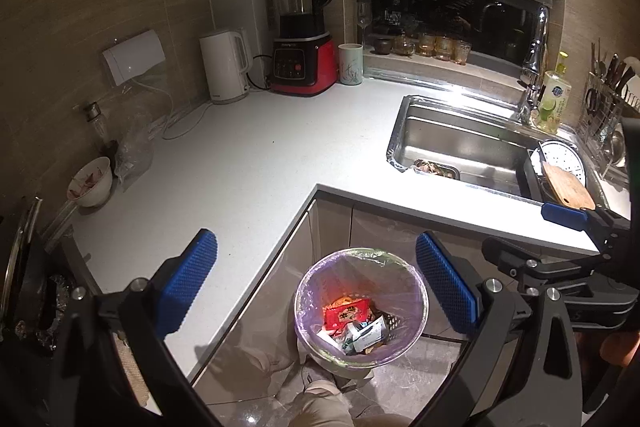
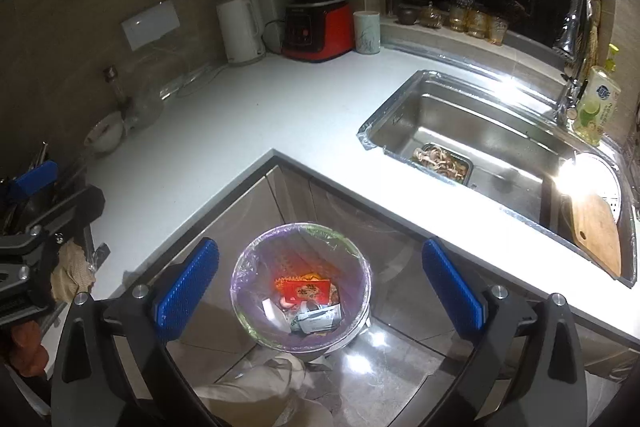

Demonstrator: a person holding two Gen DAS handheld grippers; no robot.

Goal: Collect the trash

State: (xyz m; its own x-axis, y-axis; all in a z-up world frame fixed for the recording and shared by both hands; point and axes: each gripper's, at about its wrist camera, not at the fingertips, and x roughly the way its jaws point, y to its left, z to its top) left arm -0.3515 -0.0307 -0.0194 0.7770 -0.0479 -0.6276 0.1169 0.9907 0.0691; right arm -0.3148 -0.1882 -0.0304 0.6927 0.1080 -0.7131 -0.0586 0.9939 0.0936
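A round trash bin (image 1: 348,269) lined with a purple bag stands on the floor in the inner corner of the counter. Inside it lie a red snack packet (image 1: 346,311) and white paper wrappers (image 1: 366,337). My left gripper (image 1: 318,281) hovers high above the bin, open, with nothing between its blue pads. The right wrist view shows the same bin (image 2: 288,251) and red packet (image 2: 306,289) below my right gripper (image 2: 319,291), which is open wide and empty. Each gripper shows at the edge of the other's view.
An L-shaped white countertop (image 1: 248,163) wraps around the bin. The steel sink (image 2: 460,123) holds a tray of food scraps (image 2: 440,163) and a wooden cutting board (image 2: 596,231). A kettle (image 1: 224,67), a red blender (image 1: 302,67), a cup (image 1: 351,63) and a bowl (image 1: 90,181) line the walls.
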